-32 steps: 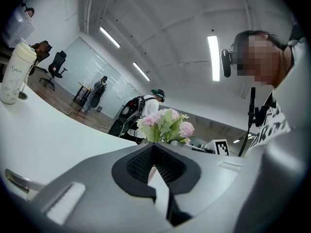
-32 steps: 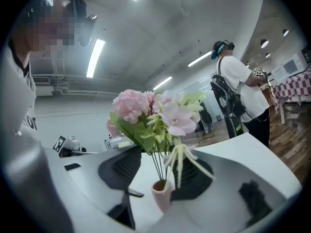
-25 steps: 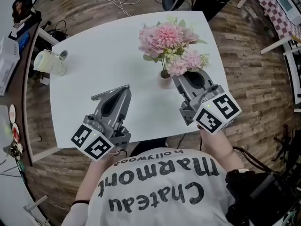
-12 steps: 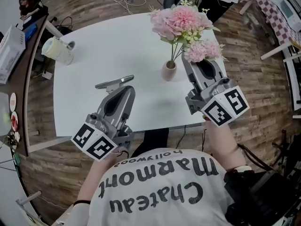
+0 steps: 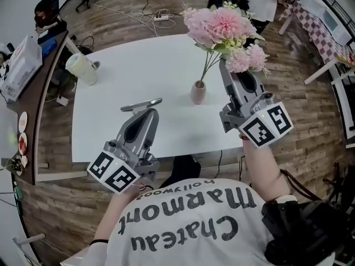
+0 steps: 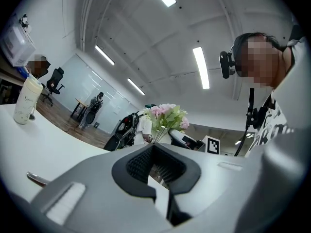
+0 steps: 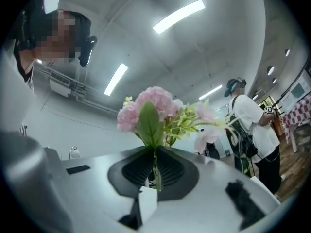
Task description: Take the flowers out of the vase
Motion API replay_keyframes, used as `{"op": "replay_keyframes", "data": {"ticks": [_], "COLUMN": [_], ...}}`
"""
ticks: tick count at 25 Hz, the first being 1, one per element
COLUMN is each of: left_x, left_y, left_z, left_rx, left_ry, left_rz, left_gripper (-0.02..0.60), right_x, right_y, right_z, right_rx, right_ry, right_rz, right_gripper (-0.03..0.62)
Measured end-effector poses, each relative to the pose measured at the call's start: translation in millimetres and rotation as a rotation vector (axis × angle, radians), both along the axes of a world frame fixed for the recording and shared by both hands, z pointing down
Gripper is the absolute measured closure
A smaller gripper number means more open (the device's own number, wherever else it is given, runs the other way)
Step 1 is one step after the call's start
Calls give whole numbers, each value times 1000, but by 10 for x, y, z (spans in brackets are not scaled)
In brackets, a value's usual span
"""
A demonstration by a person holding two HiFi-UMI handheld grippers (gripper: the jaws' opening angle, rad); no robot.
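A bunch of pink flowers [image 5: 222, 27] with green stems is lifted above the small pinkish vase [image 5: 198, 92] on the white table [image 5: 138, 65]. My right gripper [image 5: 226, 62] is shut on the stems just under the blooms; in the right gripper view a stem [image 7: 155, 171] sits pinched between the dark pads. The thin stem ends still reach down to the vase's mouth; I cannot tell whether they are inside it. My left gripper [image 5: 141, 105] hovers left of the vase, jaws together and holding nothing. The left gripper view shows the flowers [image 6: 167, 116] ahead.
A cream lidded cup [image 5: 83, 69] stands at the table's far left corner. A dark desk [image 5: 33, 93] with boxes runs along the left. Cables [image 5: 152, 18] lie on the wooden floor beyond the table. A person [image 7: 250, 125] stands further back.
The right gripper has risen with the flowers, drawing the stems up out of the vase. The left gripper has lifted a little. The vase stays in place on the table.
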State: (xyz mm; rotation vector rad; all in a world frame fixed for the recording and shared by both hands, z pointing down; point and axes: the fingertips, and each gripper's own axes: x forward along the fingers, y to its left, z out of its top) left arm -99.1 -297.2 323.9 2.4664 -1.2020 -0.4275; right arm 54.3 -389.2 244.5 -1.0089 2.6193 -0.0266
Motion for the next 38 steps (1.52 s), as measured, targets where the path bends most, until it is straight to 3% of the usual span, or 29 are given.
{"op": "replay_keyframes", "data": {"ticks": [12, 25, 38], "left_x": [308, 819, 557], "left_y": [429, 1011, 1855], "left_z": [-330, -407, -315], "left_rx": [102, 71, 35], "left_ry": [11, -1, 2], "left_rz": [34, 155, 213], "left_gripper": [577, 577, 577], "right_x": [292, 660, 296], "right_y": [814, 1600, 2496], "right_z": [-272, 133, 379], "right_rx": [56, -106, -193], "right_ry": [-27, 44, 16], "right_rz": [-19, 51, 43], "right_gripper": [565, 565, 565]}}
